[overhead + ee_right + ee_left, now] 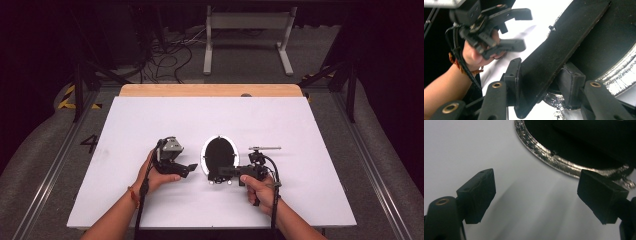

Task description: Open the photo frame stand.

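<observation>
Black oval pan (218,155), one, foil-rimmed, mid-table; flat black handle (556,52) clamped in right gripper (231,172); left gripper (186,170) beside pan, jaws apart, empty.

One number to read

A big dark "4" (90,143) is painted on the grey floor (45,165), left of the table (150,115); no other words.

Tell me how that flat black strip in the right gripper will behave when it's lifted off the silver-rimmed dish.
The black strip looks thin and flat, so it is probably light and may flex a little. The right gripper clamps it near one end, so the free end could sag or swing. The foil-like dish beneath looks flimsy and might shift.
</observation>
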Motion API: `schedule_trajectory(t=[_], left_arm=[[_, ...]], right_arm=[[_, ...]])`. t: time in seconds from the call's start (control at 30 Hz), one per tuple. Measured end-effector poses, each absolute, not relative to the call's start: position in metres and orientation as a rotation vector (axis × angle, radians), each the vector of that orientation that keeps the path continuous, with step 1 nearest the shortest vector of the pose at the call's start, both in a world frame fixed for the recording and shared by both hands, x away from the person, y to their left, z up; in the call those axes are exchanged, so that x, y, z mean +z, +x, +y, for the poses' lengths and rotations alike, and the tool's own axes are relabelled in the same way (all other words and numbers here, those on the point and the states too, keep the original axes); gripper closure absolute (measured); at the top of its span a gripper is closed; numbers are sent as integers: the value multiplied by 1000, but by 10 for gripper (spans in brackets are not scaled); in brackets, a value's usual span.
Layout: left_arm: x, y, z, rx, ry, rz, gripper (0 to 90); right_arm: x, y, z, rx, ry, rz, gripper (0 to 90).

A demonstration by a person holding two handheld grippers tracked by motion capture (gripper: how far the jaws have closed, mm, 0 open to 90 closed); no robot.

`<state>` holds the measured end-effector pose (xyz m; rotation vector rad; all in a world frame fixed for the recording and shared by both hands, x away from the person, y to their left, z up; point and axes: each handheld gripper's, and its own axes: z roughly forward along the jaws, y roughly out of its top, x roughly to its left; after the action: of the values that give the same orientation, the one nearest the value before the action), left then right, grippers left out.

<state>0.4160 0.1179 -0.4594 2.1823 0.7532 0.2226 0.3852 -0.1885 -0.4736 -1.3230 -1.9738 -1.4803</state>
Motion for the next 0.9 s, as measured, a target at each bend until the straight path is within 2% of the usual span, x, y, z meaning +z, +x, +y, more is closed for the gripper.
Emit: schedule_trajectory(t=[0.7, 0.9], left_arm=[[-459, 428, 94, 51, 2111, 655, 181], [-461, 428, 95, -7, 2097, 641, 232]], right_arm=[[-460, 370, -180, -1604, -1113, -2303, 599], [-457, 366, -178, -1608, -1076, -2361, 601]])
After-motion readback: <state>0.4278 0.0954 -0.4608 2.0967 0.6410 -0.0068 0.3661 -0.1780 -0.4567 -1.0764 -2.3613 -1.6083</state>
